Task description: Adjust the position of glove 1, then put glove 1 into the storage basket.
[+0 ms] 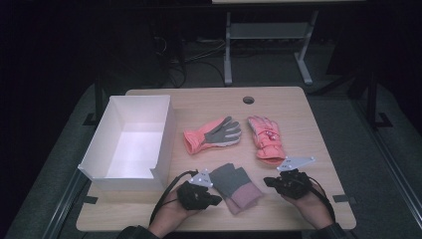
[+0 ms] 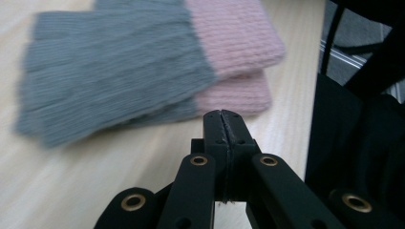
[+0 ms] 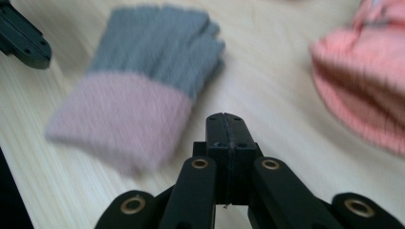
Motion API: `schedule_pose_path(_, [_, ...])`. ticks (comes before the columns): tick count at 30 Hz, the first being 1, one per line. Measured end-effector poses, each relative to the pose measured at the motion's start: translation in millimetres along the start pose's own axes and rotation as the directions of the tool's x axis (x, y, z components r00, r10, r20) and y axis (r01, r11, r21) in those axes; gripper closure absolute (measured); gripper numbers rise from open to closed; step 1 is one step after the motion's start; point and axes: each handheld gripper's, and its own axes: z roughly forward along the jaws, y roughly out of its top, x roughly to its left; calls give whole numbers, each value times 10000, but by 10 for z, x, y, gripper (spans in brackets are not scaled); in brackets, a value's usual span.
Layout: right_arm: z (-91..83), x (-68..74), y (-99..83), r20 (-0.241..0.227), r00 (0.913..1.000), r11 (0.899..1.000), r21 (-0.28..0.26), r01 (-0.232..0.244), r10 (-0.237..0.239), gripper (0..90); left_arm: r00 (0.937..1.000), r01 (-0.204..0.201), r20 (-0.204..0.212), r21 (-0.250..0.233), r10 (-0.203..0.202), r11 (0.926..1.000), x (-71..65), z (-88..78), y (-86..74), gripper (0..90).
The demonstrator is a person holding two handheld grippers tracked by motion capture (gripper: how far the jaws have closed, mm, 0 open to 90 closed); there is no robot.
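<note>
High view: the stacked grey-and-pink ribbed knit gloves (image 1: 235,187) lie between both grippers; a white rectangular box (image 1: 130,142) stands left of them, coral padded ski gloves (image 1: 213,134) behind.

Left gripper view: the left gripper (image 2: 224,116) has its jaws closed, empty, beside the knit gloves.

Right gripper view: the right gripper (image 3: 226,118) has its jaws closed, empty, near the knit gloves.

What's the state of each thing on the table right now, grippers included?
Left gripper: shut, empty, just short of the knit gloves.
Right gripper: shut, empty, above bare table.
Knit gloves: grey with pink cuffs, stacked flat, not held.
Left coral glove: flat, grey palm up.
Right coral glove: flat, cuff toward the person.
White box: open, empty.
</note>
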Motion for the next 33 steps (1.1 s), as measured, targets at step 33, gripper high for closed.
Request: schedule_pose_path(33, [153, 263, -49, -1625, 9822, 9923, 641, 1061, -945, 900, 9992, -260, 317, 672, 239, 9974, -85, 327, 70, 896])
